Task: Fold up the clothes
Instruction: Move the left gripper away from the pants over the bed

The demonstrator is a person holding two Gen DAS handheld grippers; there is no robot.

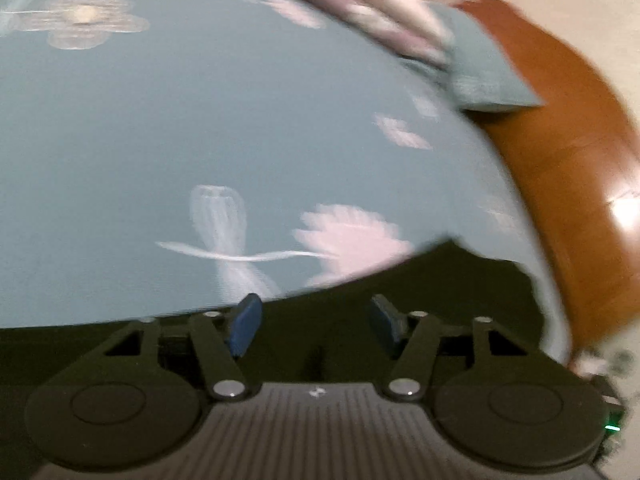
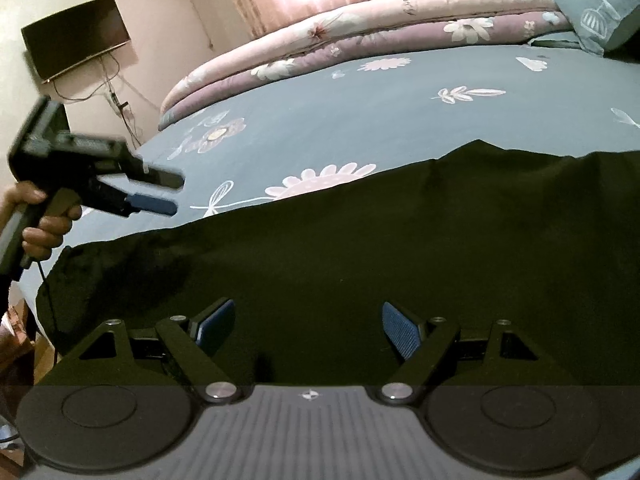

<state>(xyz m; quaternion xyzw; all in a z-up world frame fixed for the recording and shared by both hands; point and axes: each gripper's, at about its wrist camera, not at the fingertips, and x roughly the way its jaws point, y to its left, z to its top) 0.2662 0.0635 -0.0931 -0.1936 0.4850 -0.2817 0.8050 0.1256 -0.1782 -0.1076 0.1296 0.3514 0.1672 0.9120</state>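
garment: the dark garment [image 2: 340,264] lies spread across the near edge of the bed [image 2: 360,108], unfolded.
left tongs [image 2: 160,194]: parted, empty, at your 9 o'clock above its left end.
right tongs [image 2: 306,330]: wide, empty, over the cloth at 6 o'clock.
risk: your left view is blurred; closing now may pinch the bedsheet with the hem.
risk: uneven corner grips would skew your fold.

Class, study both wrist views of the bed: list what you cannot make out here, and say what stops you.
- Dark garment: its type and near edge, hidden behind the right gripper in the right wrist view.
- Garment's right end: cut off by the frame edge, same view.
- Bedsheet prints and pillow: smeared by motion blur, left wrist view.
- Left gripper: blurred; only one blue pad shows.
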